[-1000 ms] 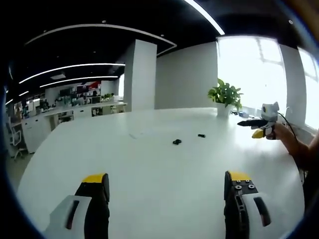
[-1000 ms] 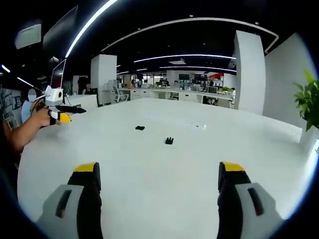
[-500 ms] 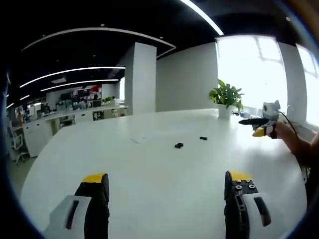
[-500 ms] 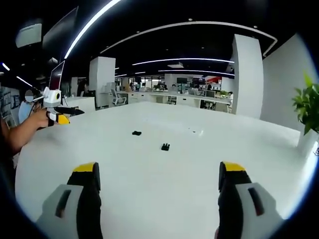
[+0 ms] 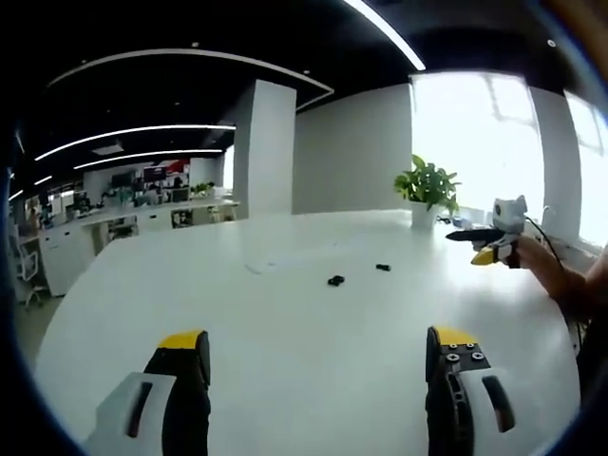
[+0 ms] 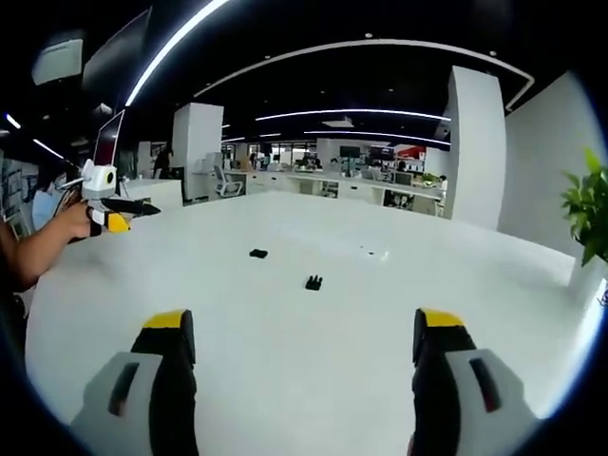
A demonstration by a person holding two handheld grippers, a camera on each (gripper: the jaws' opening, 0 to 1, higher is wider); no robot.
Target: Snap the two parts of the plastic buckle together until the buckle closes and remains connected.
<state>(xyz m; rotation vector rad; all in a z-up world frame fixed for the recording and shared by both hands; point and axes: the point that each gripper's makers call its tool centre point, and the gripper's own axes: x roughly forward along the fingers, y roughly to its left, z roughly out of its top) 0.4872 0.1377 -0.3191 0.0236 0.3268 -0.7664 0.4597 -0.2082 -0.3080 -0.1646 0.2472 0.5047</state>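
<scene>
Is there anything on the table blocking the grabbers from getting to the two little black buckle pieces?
Nothing visible. Bare white table lies between the open left gripper and both buckle pieces, and likewise ahead of the open right gripper.

Both views low over the white table [image 5: 313, 332], opposite sides, sharing two buckle parts [image 6: 313, 282] mid-table.

Left gripper [image 5: 316, 356], right gripper [image 6: 302, 342]: black jaws, yellow tips, grey housings.

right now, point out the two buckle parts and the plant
pronged buckle part [image 6: 313, 282], right gripper view, on its middle
other buckle part [image 6: 257, 254], right gripper view, on its middle
plant [image 5: 429, 182], left gripper view, on its leaves
</scene>
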